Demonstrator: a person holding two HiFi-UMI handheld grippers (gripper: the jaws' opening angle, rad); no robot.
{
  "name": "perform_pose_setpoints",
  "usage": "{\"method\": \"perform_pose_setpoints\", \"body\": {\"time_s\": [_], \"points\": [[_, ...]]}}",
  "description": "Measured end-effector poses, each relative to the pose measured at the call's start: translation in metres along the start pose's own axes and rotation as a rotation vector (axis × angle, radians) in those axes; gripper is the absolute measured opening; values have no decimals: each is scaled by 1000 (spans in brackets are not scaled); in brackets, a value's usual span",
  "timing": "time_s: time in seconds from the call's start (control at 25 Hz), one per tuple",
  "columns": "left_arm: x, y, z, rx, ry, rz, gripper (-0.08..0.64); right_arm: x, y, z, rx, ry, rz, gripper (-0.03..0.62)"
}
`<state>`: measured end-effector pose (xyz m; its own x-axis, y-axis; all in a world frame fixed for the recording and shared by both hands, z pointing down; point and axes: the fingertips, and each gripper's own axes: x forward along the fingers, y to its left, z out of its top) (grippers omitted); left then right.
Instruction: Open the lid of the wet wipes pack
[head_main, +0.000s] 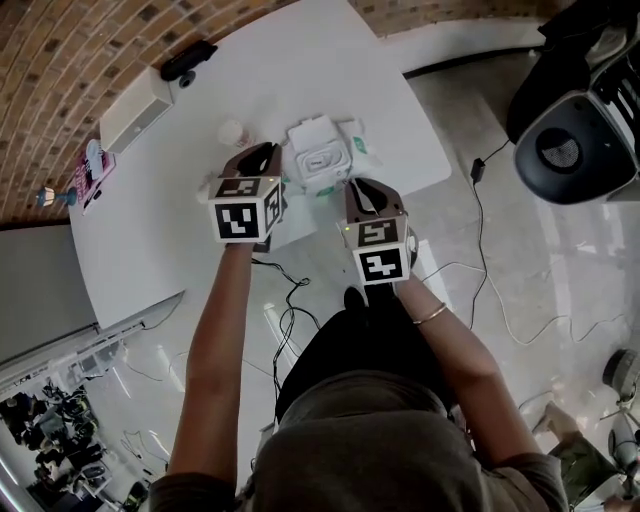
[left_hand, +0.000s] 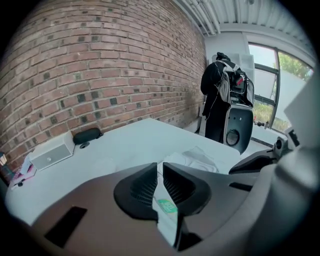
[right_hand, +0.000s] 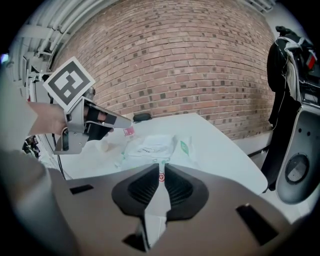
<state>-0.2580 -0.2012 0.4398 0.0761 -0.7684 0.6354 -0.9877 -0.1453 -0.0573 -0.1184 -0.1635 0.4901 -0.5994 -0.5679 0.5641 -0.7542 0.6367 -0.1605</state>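
While the head view looks steeply down, the wet wipes pack (head_main: 322, 155) shows at 12 o'clock from frame centre, on or just above the white worktop (head_main: 150, 250); which of the two, cannot tell. The lid (head_main: 325, 160) on its top face looks flat and shut. The left hand-held gripper (head_main: 265, 155) comes in at the pack's 9 o'clock edge and the right hand-held gripper (head_main: 362, 188) at its 5 o'clock corner, both right up against it. A black case (head_main: 188, 60) and a white box (head_main: 135, 108) lie well apart at 10 o'clock by the brick wall (head_main: 60, 90). Cables (head_main: 290, 300) trail on the floor.

Left gripper view: the jaws are narrow, nearly together, pinching a thin white fold of the pack's wrapper that carries a green label (left_hand: 166, 205). The rest of the pack shows past the tips at 1 o'clock.

Right gripper view: the jaws are also narrow, nipped on a white strip of wrapper with a red mark (right_hand: 161, 175) — the pack body lies just beyond at 12 o'clock. The left hand-held gripper, with its marker cube (right_hand: 69, 82), is at 10 o'clock.
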Motion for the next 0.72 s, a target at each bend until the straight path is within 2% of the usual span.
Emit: {"method": "perform_pose_setpoints", "body": {"time_s": [0.28,0.4,0.72], "points": [[-26,-2,-16,-110,-49,11,34,-14,-3,14,-29,-30,-13,26],[-33,-2,-23,-138,-64,22,34,-21,-3,19,-40,-39,-12,8],[-47,-4,-39,-202,-113,50,34,-31,4,35,-84,-79,5,8]]}}
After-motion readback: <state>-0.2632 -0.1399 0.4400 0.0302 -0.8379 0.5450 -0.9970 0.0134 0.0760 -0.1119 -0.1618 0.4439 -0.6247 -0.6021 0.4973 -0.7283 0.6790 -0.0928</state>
